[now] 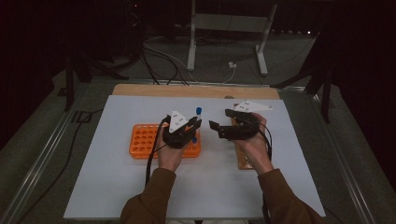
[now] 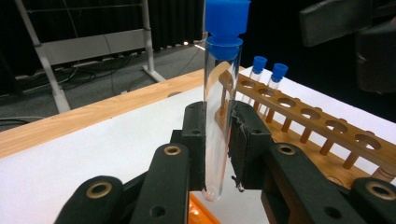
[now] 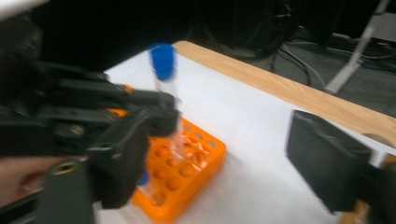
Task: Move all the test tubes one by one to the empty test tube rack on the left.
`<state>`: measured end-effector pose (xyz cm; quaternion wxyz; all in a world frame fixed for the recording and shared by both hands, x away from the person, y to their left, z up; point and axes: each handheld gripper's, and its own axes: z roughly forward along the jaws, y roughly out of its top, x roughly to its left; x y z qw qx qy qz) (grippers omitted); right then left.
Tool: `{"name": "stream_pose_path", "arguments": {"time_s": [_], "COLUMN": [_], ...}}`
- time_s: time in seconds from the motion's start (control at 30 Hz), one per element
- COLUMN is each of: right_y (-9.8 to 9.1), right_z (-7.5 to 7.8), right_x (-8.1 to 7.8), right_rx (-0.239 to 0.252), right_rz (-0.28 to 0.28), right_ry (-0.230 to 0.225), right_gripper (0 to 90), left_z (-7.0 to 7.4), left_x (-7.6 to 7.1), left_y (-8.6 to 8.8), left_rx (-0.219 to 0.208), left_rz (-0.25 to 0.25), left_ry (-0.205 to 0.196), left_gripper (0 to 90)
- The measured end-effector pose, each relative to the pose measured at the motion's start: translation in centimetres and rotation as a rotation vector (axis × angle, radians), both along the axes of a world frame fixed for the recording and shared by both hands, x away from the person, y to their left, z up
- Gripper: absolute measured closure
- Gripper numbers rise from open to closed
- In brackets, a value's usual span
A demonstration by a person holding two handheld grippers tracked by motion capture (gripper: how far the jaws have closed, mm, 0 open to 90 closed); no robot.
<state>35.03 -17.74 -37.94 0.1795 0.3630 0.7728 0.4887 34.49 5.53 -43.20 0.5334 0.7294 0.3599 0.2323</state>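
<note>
A clear test tube with a blue cap (image 2: 219, 107) stands upright between the jaws of my left gripper (image 2: 217, 140), which is shut on its lower half. In the high view this left gripper (image 1: 195, 125) hovers over the right end of the orange tube rack (image 1: 140, 140), with the tube's cap (image 1: 198, 111) sticking up. My right gripper (image 1: 222, 119) is just to its right, pointing left, open and holding nothing. In the right gripper view the tube (image 3: 164, 88) stands ahead, apart from the wide-spread jaws of the right gripper (image 3: 224, 163).
A wooden tube rack (image 2: 322, 140) lies on the white mat (image 1: 116, 186) under the right hand, with two blue-capped tubes (image 2: 257, 70) at its far end. A blue cap (image 3: 142, 179) shows in the orange rack (image 3: 196, 168). Cables and metal stands lie beyond the table.
</note>
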Motion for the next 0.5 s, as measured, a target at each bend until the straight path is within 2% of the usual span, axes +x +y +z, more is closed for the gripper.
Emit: {"name": "stream_pose_path", "arguments": {"time_s": [0.27,0.37,0.5], "right_y": [-1.3,-2.0,-2.9], "right_z": [-0.8,-1.0,-1.2], "right_x": [-0.2,-0.3,-0.7], "right_rx": [-0.022,-0.009,0.015], "right_rz": [-0.025,-0.016,-0.021], "right_ry": [0.005,0.009,0.003], "right_gripper": [3.5,0.1,0.0], "left_z": [-0.3,-0.6,-0.9], "left_x": [-0.3,-0.5,-0.9], "left_y": [2.1,3.0,4.0], "left_rx": [-0.011,-0.018,-0.026], "left_rz": [0.037,0.045,0.053], "left_ry": [0.020,0.028,0.040], "left_gripper": [78.4,78.4,78.4]}}
